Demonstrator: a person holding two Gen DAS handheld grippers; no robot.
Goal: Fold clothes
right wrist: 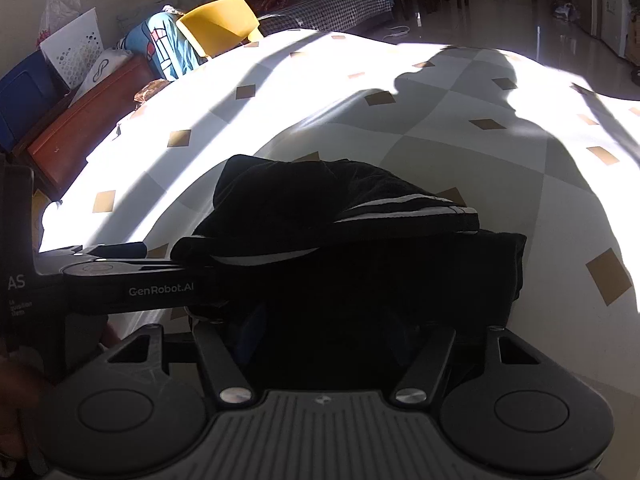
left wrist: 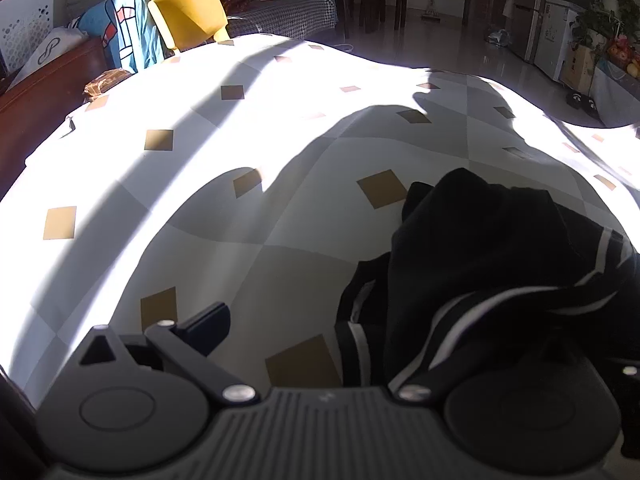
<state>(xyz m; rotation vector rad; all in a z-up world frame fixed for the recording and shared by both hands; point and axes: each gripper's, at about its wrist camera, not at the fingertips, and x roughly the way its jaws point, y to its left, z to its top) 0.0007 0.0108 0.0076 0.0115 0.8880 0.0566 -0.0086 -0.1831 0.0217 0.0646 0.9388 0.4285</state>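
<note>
Black garment [right wrist: 360, 240] with white stripes lies bunched on the bench [left wrist: 240, 220], which is covered by a white-and-grey checked cloth with tan squares; half in hard sun, half under a person's shadow. Left wrist view: left tool [left wrist: 320, 320] low over the bench, its left finger [left wrist: 208, 326] bare and clear of fabric, the right finger buried under the garment's striped folds, so the jaws stand spread but whether they hold cloth I cannot tell. Garment sits at the right side of this view, draped over the tool's right half. Right wrist view: right tool [right wrist: 324, 320] has both fingertips hidden inside the dark fabric; link arms angle apart, grip state cannot be told. The left tool crosses in from the left edge here, its side printed "GenRobot.AI" in white; a black upright part at far left shows "AS" and smaller text too blurred to read. Its tip reaches into the garment's left edge. White stripes run along the top fold of the garment. Background: yellow chair [right wrist: 220, 24] at the far bench edge, blue patterned cloth [right wrist: 164, 44] beside it, reddish-brown wooden furniture [right wrist: 80, 128] at left, white perforated panel [right wrist: 74, 50], checked sofa cover [right wrist: 332, 0]. White appliance [left wrist: 560, 36] at far right in the left view, its markings illegible.
</note>
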